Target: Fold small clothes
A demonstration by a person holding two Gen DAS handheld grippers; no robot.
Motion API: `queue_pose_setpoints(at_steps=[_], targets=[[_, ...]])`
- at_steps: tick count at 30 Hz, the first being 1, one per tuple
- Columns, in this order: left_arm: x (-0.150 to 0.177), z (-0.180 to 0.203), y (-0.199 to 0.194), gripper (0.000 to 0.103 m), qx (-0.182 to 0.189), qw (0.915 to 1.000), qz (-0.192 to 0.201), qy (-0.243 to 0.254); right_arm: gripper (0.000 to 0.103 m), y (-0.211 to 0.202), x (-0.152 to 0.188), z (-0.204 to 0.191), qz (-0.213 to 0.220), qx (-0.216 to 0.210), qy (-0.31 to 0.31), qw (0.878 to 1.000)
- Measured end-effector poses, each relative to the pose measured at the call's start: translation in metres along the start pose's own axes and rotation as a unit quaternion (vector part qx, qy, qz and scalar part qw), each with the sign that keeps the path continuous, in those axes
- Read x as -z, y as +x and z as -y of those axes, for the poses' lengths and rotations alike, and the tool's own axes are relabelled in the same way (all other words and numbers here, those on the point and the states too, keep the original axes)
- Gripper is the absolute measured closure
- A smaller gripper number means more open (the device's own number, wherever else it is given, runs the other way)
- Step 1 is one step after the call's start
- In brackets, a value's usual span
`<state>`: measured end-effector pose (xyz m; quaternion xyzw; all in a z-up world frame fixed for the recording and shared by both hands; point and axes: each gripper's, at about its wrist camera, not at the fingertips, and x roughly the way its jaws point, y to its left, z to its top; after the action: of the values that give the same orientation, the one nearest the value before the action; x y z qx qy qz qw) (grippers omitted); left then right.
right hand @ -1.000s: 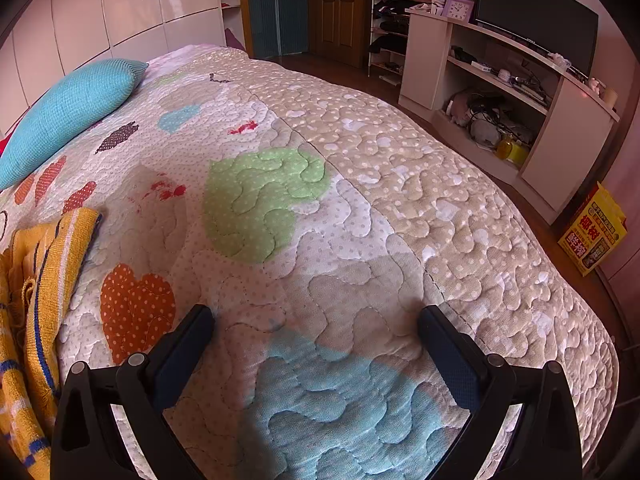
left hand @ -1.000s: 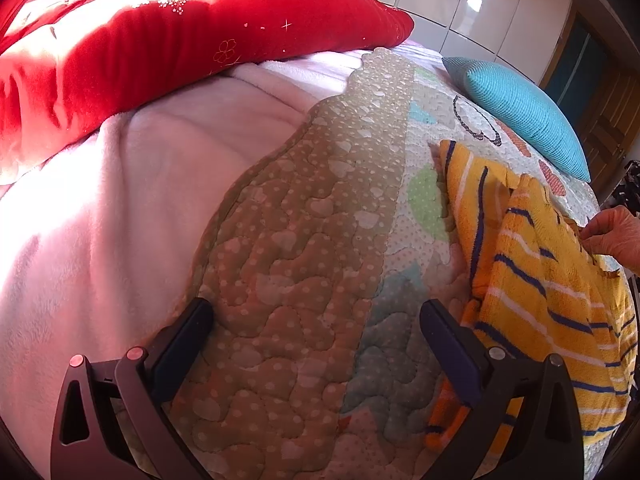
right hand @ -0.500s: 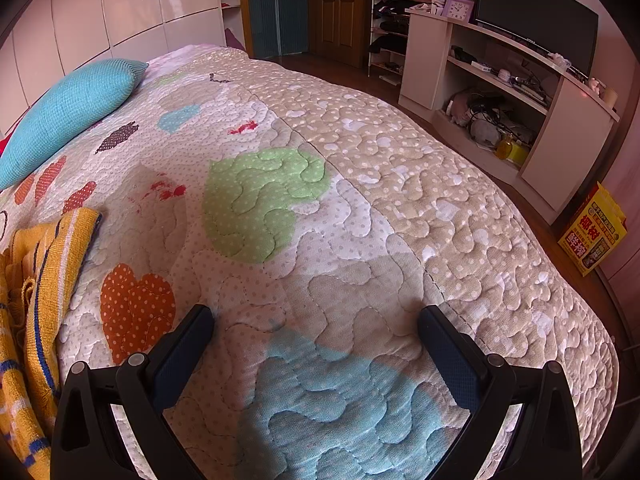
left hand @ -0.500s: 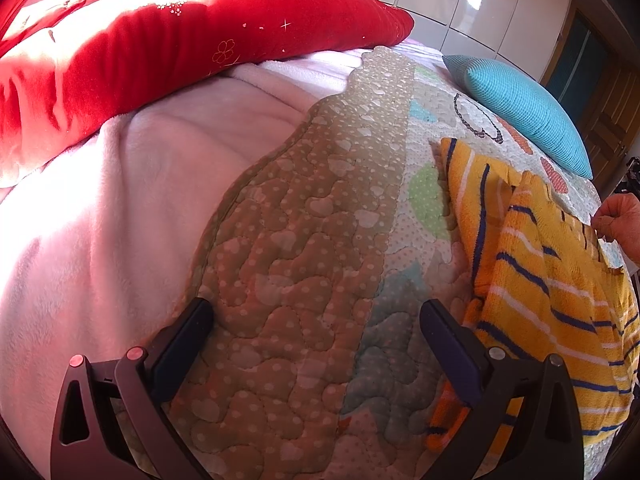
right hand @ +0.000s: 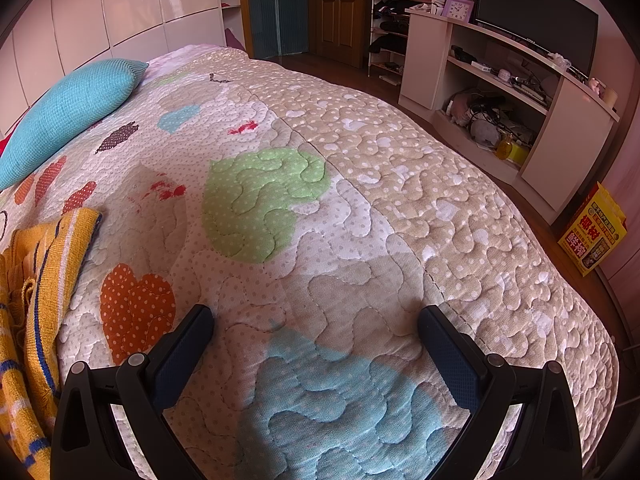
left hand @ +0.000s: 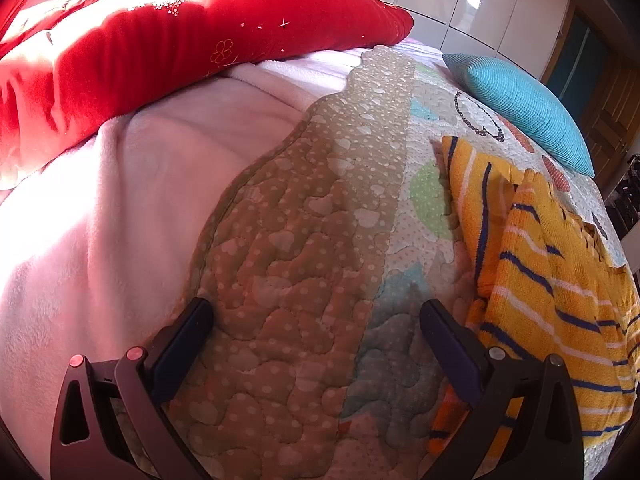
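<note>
Yellow knit garment with navy and white stripes (left hand: 548, 280) lies crumpled on the bed's quilted patchwork coverlet (left hand: 304, 248), at the right edge of the left wrist view and the left edge of the right wrist view (right hand: 36, 280). Part of it folded over itself, layers bunched, not flat.

Left gripper (left hand: 316, 316): fingers spread wide, nothing between them, over the tan dotted strip of the coverlet. Right-hand finger (left hand: 448, 344) sits just beside the garment's edge; contact unclear.

Right gripper (right hand: 314, 320): fingers spread wide, empty, over the light blue and white patches of the coverlet (right hand: 360, 184). Garment is left of its left-hand finger (right hand: 180, 352), apart from it.

Around it:
- turquoise knit cushion (left hand: 520, 108) on the coverlet beyond the garment, also in the right view (right hand: 68, 108)
- large red pillow with small gold prints (left hand: 168, 40) at the far left of the bed, resting on a pale pink fleece blanket (left hand: 100, 220)
- white shelf unit (right hand: 500, 92) beside the bed with a dark flat screen (right hand: 536, 16) on top
- yellow printed box (right hand: 592, 232) on the floor
</note>
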<state>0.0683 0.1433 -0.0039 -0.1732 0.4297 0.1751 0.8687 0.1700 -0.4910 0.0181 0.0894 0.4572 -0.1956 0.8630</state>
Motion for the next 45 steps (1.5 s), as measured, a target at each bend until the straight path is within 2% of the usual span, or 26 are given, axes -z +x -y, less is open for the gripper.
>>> queue_pose_setpoints(at_steps=[16,22,27,31,36,40,42,45], targets=[[0.001,-0.008,-0.007,0.001,0.019,0.9997,0.005,-0.014,0.000,0.000,0.000,0.000,0.000,0.000,0.000,1.000],[0.001,-0.004,-0.011,0.001,0.015,0.9998,0.006,-0.012,0.000,0.000,0.000,0.000,0.000,0.000,0.000,1.000],[-0.004,-0.017,-0.028,0.001,0.040,0.9979,0.025,-0.045,0.000,0.000,0.000,0.000,0.000,0.000,0.000,1.000],[-0.005,-0.028,-0.028,0.001,0.060,0.9967,0.011,-0.054,0.000,0.000,0.000,0.000,0.000,0.000,0.000,1.000],[-0.006,-0.033,-0.033,0.001,0.122,0.9911,0.002,-0.053,0.000,0.000,0.000,0.000,0.000,0.000,0.000,1.000],[-0.006,-0.015,-0.027,0.001,0.193,0.9788,-0.029,-0.061,0.000,0.000,0.000,0.000,0.000,0.000,0.000,1.000],[-0.003,0.004,-0.023,0.001,0.210,0.9762,-0.039,-0.038,0.000,0.000,0.000,0.000,0.000,0.000,0.000,1.000],[0.006,0.033,-0.020,0.001,0.197,0.9798,-0.034,0.013,0.000,0.000,0.000,0.001,0.000,0.000,0.000,1.000]])
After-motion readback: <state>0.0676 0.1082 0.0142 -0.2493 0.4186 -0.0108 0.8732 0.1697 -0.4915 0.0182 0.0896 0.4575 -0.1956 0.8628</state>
